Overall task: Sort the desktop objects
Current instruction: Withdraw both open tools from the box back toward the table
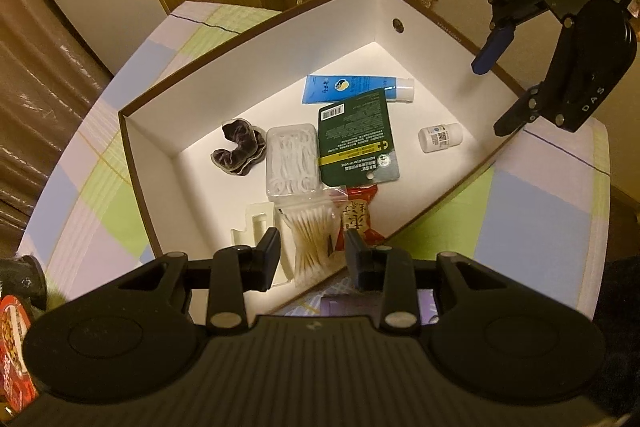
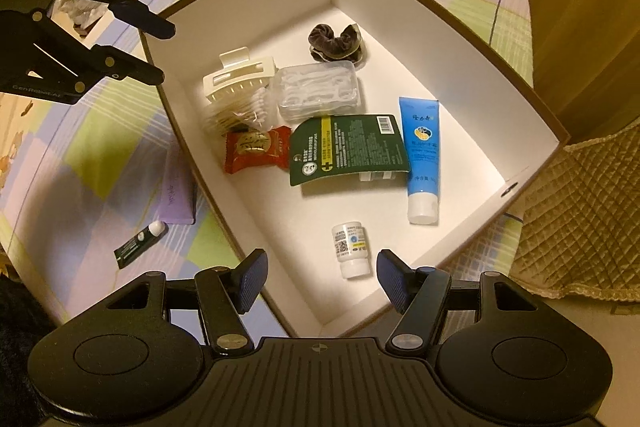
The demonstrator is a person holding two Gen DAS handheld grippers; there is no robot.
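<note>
While both claws gape empty, the box [image 2: 440,27] ahead of the right claw [image 2: 322,277] holds eight items; one small tube [image 2: 140,245] lies outside, left of it, below the left claw [image 2: 162,53].

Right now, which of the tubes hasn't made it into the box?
The small dark tube with the white cap: it lies on the tablecloth outside the box. The blue tube lies inside.
</note>
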